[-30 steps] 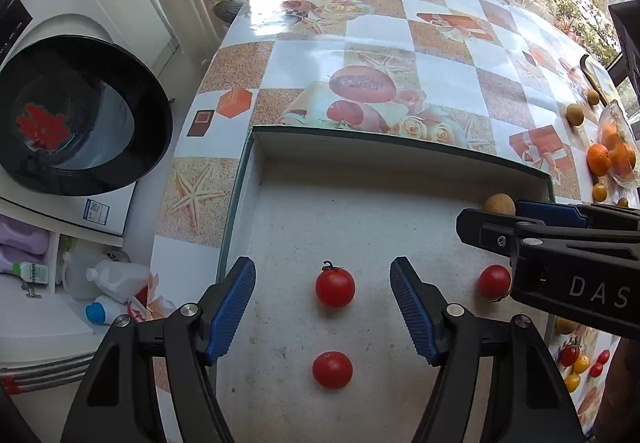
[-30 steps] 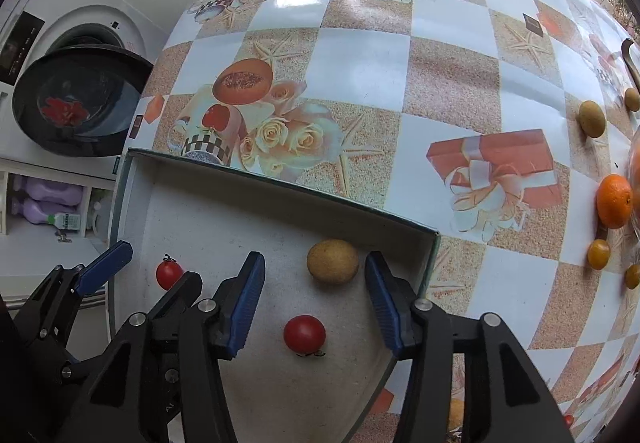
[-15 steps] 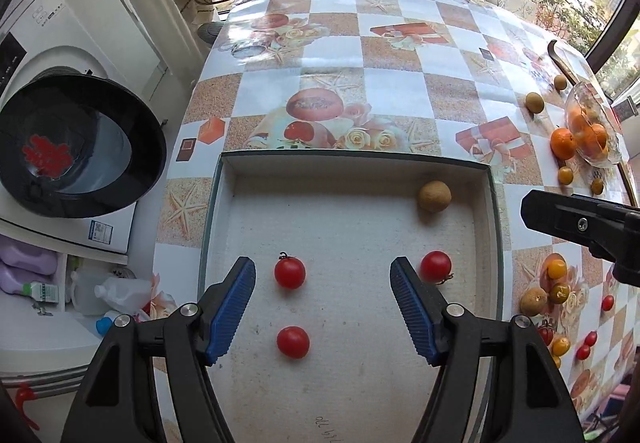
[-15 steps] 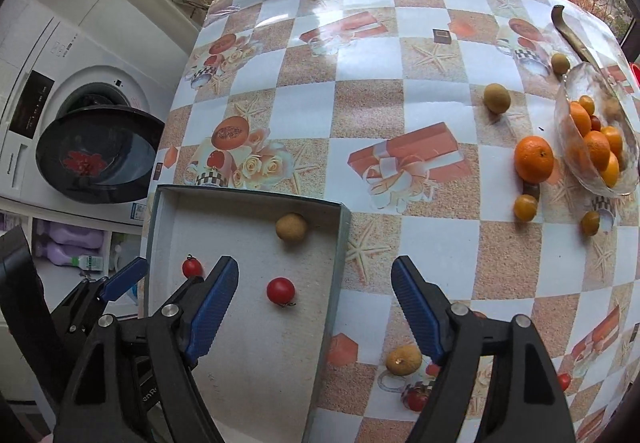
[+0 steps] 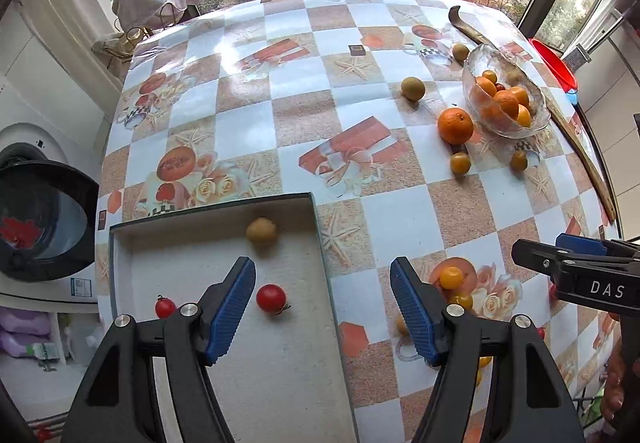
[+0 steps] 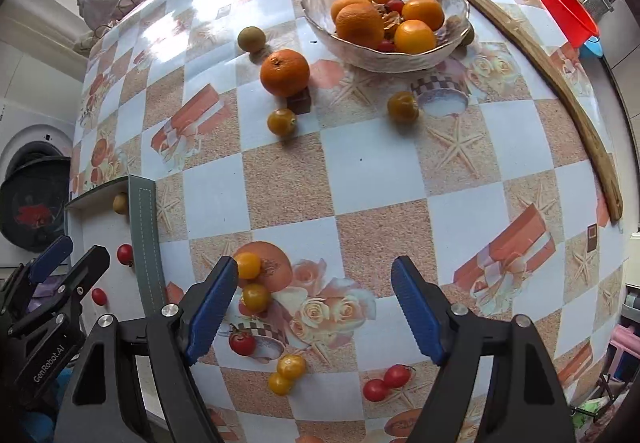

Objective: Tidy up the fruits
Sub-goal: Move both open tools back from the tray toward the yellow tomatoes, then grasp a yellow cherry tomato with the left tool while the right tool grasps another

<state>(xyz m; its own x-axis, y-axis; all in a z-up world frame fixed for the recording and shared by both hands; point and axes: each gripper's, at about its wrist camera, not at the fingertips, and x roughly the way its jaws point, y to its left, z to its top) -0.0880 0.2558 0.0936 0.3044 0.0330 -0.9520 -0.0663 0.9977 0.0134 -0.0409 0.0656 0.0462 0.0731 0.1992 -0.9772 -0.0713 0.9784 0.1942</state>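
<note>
A shallow grey tray (image 5: 208,205) lies at the table's near left. It holds a brown round fruit (image 5: 261,231) and two red cherry tomatoes (image 5: 271,298) (image 5: 165,307). My left gripper (image 5: 322,283) hangs open over the tray's right rim, nothing between its fingers. My right gripper (image 6: 316,275) is open and empty above loose yellow tomatoes (image 6: 248,265) (image 6: 255,297) and a red tomato (image 6: 241,343) on the tablecloth. More small tomatoes (image 6: 375,389) lie nearer. A glass bowl (image 6: 448,43) of oranges stands at the back, with an orange (image 6: 285,72) beside it.
A greenish-brown fruit (image 6: 251,39) and two yellow tomatoes (image 6: 281,121) (image 6: 402,106) lie near the bowl. A long wooden stick (image 6: 520,43) runs along the right edge beside a red basin (image 6: 568,11). A washing machine with its door (image 5: 44,219) open stands left of the table.
Both grippers have moved right and risen, away from over the tray toward the loose tomatoes. The right gripper's jaws have widened. The fruit in the tray has stayed put.
</note>
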